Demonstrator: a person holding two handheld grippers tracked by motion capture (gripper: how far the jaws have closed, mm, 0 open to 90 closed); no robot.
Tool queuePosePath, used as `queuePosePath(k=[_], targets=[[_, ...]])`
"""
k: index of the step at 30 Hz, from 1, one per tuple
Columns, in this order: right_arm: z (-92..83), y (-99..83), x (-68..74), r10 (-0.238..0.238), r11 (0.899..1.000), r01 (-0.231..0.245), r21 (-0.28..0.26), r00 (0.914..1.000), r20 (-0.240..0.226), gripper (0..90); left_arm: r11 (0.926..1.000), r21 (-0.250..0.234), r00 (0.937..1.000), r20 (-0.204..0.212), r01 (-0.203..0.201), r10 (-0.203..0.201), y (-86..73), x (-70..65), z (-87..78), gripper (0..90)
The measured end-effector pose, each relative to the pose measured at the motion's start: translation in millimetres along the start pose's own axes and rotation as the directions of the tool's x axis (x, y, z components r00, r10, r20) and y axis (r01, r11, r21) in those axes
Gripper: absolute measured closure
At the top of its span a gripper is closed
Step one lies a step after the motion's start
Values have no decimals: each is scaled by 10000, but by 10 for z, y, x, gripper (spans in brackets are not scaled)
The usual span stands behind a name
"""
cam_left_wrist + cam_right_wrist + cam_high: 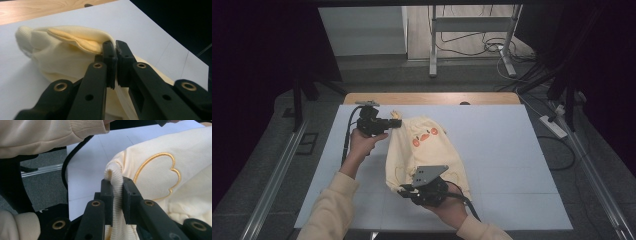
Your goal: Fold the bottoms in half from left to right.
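A pale yellow sweater [427, 150] with orange marks on its front lies on the white sheet [492, 145], partly lifted. My left gripper [398, 123] is at the sweater's far left corner, shut on a thin yellow edge [85, 42] of the cloth. My right gripper [404, 192] is at the near edge, shut on the ribbed hem [116, 187], which stands up between its jaws. A yellow embroidered outline [160, 170] shows on the cloth beside the right jaws. A cream sleeve [45, 135] crosses the top of the right gripper view.
The white sheet covers a wooden table [432, 98] whose far edge shows bare. A black cable [347, 140] trails from the left gripper along the sheet. Metal rails [272, 185] run beside the table, and a stand [472, 30] with cables sits on the floor beyond.
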State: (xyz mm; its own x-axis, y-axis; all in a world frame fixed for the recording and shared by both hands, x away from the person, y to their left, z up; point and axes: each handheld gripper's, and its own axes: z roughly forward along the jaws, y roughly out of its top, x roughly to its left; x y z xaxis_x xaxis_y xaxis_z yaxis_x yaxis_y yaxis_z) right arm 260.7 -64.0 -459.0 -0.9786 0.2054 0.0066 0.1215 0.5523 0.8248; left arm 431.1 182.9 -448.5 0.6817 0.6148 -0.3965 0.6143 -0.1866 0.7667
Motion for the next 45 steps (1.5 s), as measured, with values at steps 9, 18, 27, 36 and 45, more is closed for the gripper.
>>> queuePosePath(k=[9,18,27,36,45], targets=[[-133,-120,-56,270,9996,-274,114,9992,279,807,9998,154,9999,0,-143,143,10,-42,114,855],[-214,-215,-82,384,9988,-394,280,9987,350,809,9994,196,9994,-179,-297,300,-33,-99,161,854],[-261,-264,-100,488,9982,-505,326,9975,506,809,9990,132,9988,-238,-417,420,-29,-125,240,853],[-388,-347,-117,636,9973,-661,324,9953,728,811,9983,129,9980,-260,-570,573,-26,-178,327,853],[-505,-430,-128,807,9957,-844,375,9925,918,812,9973,244,9975,-149,-689,693,-25,-233,452,852]])
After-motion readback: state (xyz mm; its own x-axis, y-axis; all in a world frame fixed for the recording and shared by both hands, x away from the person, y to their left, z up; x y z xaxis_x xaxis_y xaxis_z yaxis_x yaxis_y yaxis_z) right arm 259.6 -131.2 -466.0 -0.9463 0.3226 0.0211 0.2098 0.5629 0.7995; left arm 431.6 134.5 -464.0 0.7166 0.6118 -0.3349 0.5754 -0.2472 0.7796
